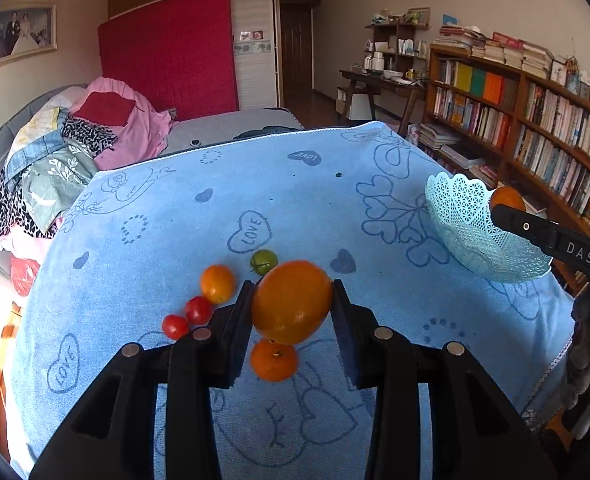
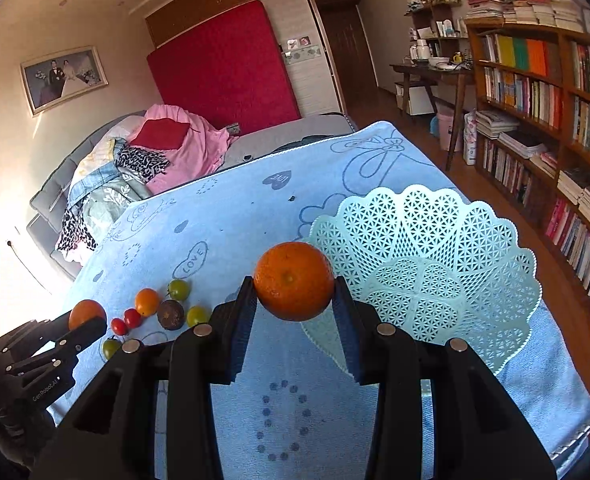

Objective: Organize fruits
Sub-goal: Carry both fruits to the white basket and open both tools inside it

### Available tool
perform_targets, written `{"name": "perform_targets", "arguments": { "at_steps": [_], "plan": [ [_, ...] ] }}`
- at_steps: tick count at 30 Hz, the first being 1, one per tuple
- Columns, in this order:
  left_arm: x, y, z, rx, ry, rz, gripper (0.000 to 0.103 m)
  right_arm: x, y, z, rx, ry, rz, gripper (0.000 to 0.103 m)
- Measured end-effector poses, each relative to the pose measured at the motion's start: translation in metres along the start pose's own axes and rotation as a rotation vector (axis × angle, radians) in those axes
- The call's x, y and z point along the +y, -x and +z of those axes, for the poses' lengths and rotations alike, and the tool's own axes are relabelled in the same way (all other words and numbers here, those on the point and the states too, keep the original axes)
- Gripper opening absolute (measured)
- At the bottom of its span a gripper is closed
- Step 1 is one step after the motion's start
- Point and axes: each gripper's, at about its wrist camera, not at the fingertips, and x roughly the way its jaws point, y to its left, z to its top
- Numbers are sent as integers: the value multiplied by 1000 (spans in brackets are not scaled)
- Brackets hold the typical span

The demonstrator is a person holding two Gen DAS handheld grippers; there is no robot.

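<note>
Two grippers each clamp an orange: left gripper [image 1: 292, 304] jaws pinch one orange [image 1: 291, 302]; right gripper [image 2: 295, 294] jaws pinch another orange [image 2: 294, 280], basket [image 2: 435, 272] just beyond them.

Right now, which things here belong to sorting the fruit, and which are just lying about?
Job: left gripper holding an orange; right gripper holding a mandarin; empty basket; loose fruit on the towel: small mandarin, red tomatoes, green tomato.

Lying about: bed clothes, bookshelf, desk, framed photo.
</note>
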Motion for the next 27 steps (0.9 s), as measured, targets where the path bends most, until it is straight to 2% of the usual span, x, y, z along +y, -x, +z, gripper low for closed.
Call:
{"name": "perform_targets", "arguments": {
  "at_steps": [4, 9, 17, 27],
  "plan": [
    [-31, -10, 20, -18, -38, -52, 38, -23, 8, 9, -32, -42, -66, 40],
    [-65, -27, 37, -23, -69, -124, 38, -49, 8, 15, -28, -95, -114, 40],
    [-106, -45, 59, -32, -103, -200, 39, -62, -1, 16, -19, -93, -185, 40],
    [-133, -68, 61, -5, -133, -250, 39, -79, -10, 17, 5, -125, -198, 40]
  ]
}}
